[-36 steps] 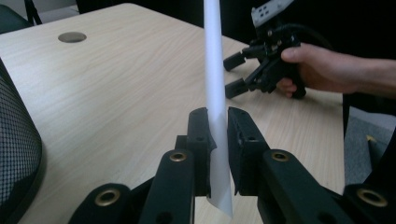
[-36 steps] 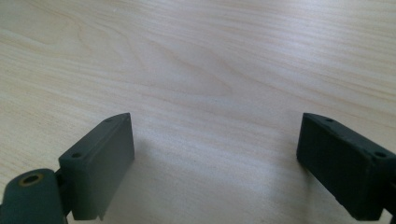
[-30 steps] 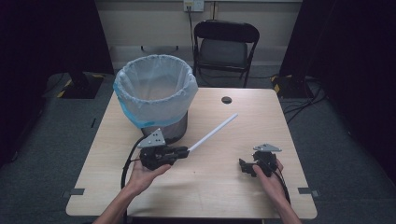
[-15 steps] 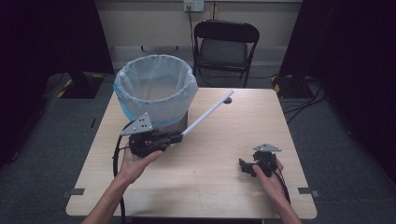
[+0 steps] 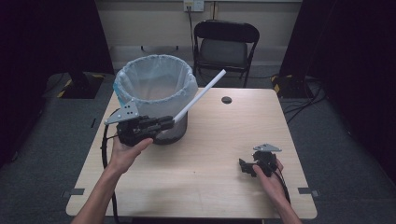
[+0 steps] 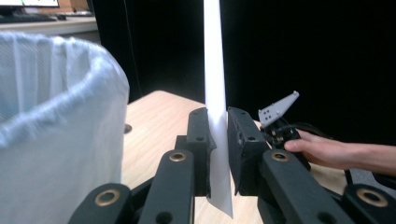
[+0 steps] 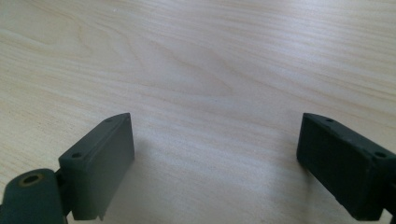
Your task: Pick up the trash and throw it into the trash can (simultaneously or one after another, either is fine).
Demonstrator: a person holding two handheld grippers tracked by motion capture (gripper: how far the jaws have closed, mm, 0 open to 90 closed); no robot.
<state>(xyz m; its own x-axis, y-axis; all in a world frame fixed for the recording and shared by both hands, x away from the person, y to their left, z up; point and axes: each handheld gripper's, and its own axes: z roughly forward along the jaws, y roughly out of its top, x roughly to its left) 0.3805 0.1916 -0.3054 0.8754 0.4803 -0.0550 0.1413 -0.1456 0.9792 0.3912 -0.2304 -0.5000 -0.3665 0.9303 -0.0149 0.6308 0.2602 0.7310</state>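
Observation:
A long white tube (image 5: 198, 95) is clamped between the jaws of my left gripper (image 5: 164, 122), which hangs lifted in front of the bin (image 5: 154, 95). The tube slants up and to the right past the bin's rim. In the left gripper view the tube (image 6: 214, 70) rises straight between the two black pads (image 6: 245, 149), and my left gripper (image 6: 219, 151) is shut on it. At the table's near right my right gripper (image 5: 246, 167) rests low over the wood. Its jaws stand wide apart with bare tabletop between them, as the right gripper view shows of my right gripper (image 7: 215, 158).
The bin is dark and lined with a pale blue bag (image 6: 56, 121); it stands at the table's back left. A round cable hole (image 5: 226, 100) sits near the table's far edge. A black folding chair (image 5: 226, 44) stands behind the wooden table (image 5: 205, 186).
My left gripper has risen and shifted left toward the bin with the white tube, whose far end now points higher. The right gripper has stayed in place.

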